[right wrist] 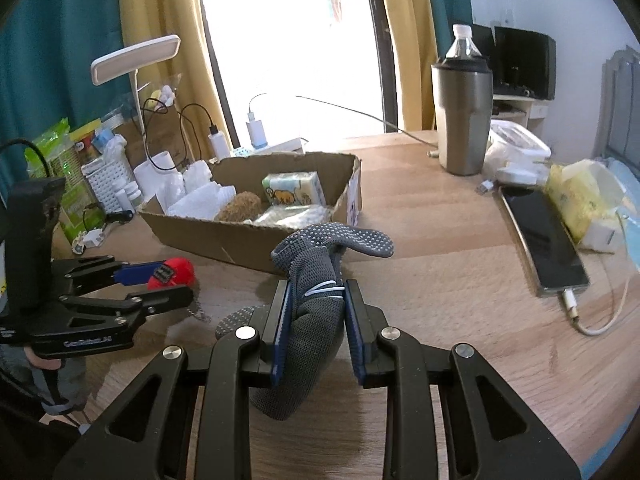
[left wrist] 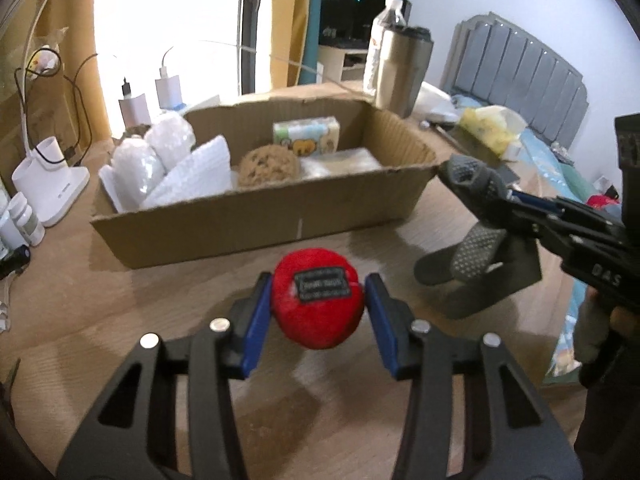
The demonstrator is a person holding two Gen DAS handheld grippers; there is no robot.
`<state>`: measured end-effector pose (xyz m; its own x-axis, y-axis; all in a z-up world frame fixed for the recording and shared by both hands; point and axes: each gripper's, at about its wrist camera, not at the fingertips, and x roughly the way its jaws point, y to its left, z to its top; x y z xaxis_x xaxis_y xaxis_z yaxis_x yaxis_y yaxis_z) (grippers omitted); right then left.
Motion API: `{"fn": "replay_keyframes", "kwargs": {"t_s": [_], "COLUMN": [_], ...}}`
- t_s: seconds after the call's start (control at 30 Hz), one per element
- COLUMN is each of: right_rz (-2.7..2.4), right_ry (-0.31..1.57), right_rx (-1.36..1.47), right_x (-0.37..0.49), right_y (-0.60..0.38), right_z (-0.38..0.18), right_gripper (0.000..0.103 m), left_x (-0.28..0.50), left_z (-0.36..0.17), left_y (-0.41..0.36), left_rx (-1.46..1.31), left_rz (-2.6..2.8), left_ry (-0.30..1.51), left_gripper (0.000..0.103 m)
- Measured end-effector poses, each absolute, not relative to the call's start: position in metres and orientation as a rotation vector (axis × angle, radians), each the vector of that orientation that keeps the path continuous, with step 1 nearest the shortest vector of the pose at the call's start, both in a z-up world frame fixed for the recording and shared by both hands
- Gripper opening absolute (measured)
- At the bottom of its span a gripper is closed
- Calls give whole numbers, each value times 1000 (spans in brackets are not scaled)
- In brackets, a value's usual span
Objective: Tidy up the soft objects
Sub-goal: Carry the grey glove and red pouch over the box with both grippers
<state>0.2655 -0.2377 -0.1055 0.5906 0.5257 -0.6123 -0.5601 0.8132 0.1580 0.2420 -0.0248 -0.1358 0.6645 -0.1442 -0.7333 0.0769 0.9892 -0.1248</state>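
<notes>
A: What is held by the left tool point(left wrist: 318, 308)?

B: A red plush ball point(left wrist: 319, 300) with a dark label is clamped between its blue pads point(left wrist: 256, 320), above the wooden desk point(left wrist: 72, 320) and just near of the cardboard box point(left wrist: 256, 216).

A: And the right tool point(right wrist: 316, 320)?

B: It is closed on a bundle of grey dotted gloves point(right wrist: 316, 308) bound with a white band; the glove fingers are seen flopping out toward the box. From the left wrist view the same tool is seen at the right, near the box's right end, with the gloves hanging from it.

A: What is found in the box?

B: White bubble wrap point(left wrist: 160, 168) at the left, a brown sponge point(left wrist: 268, 166) in the middle, a tissue pack point(left wrist: 306, 136) with cartoon print behind it, and a clear packet point(left wrist: 340, 162) at the right.

A: What else is carried by the desk?

B: A steel tumbler point(right wrist: 464, 116) far right with a water bottle point(right wrist: 463, 42) behind it, a phone point(right wrist: 544, 236) on a cable at the right, and a white lamp point(right wrist: 134, 58) at the far left.
</notes>
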Motion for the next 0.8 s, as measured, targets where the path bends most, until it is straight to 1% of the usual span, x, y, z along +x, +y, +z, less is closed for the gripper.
{"fn": "replay_keyframes", "kwargs": {"t_s": [0.47,0.8], "right_rz": [652,681], "right_ry": [636,601], "right_rx": [-110,-134], "right_x": [252,258], "right_y": [-209,-186], "right_z": [-73,-53], "right_gripper": [27,27], "left_x": [205,199], "left_z": [-101,-82], "left_y": [12,30], "left_rx": [-137,-152], "left_rz": [-105,-83], "left_ry": [727,665], "left_gripper": [48,48]}}
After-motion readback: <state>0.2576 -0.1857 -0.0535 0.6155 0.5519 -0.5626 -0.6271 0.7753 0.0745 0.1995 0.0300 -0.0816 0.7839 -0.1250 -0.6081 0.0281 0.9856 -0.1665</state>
